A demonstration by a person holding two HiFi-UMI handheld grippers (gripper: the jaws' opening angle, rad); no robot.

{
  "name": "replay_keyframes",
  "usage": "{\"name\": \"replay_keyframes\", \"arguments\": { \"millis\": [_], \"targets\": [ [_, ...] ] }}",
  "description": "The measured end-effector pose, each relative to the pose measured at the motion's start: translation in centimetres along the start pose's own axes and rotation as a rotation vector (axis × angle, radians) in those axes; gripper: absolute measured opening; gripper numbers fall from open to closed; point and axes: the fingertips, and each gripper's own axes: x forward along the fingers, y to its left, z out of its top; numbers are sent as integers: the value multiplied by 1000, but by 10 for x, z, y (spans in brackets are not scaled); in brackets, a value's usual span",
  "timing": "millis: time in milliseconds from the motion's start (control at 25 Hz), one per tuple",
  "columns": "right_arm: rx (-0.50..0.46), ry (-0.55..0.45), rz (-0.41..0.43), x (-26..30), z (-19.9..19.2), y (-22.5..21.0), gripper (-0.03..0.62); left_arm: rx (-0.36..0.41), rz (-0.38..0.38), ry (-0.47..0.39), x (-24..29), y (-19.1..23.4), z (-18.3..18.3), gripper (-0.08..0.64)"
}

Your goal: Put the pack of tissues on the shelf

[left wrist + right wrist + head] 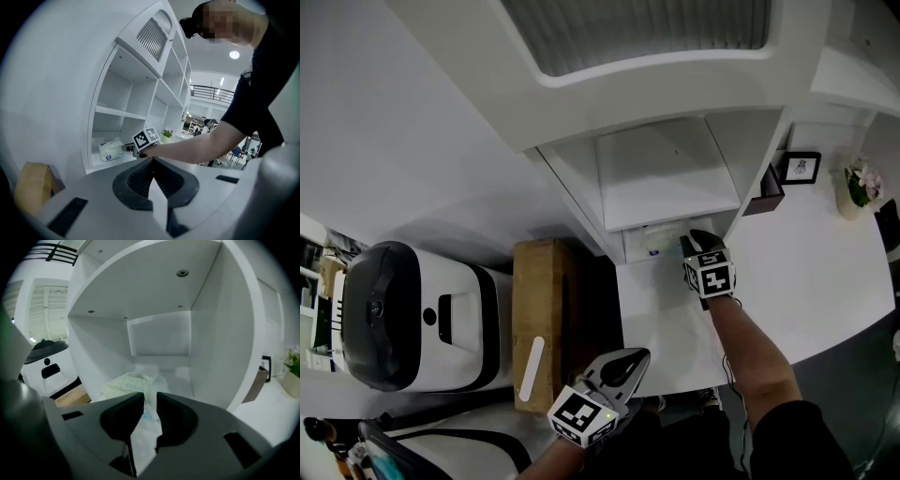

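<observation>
Two grippers: left gripper, right gripper. One pack of tissues. One white shelf unit. One white table. One cardboard box. One white machine with a dark top. One picture frame, one flower pot, both single, on the table.

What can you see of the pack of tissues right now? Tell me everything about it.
The pack of tissues is a soft, slightly puffy white pack in thin, crinkly plastic wrap, with faint pale print and a small blue mark. It lies flat on the floor of the white shelf's lowest compartment, toward the left side in the right gripper view. The right gripper is shut on a loose end of the wrapper at the near edge. Nothing else appears to touch it.
</observation>
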Motion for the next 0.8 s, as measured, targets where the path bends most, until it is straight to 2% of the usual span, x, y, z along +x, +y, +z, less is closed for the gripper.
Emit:
{"name": "replay_keyframes", "arguments": {
  "millis": [400,680,720,800],
  "targets": [
    [15,57,-26,2,-17,1,91,3,-29,3,-6,11,0,5],
    [10,33,-42,-12,-19,3,92,0,-42,5,-4,14,-4,5],
    [9,23,-36,-16,-17,5,87,-1,-43,2,-4,14,-3,5],
    [2,-1,-20,-27,-12,10,36,-5,-47,-3,-3,12,-1,5]
  ]
}}
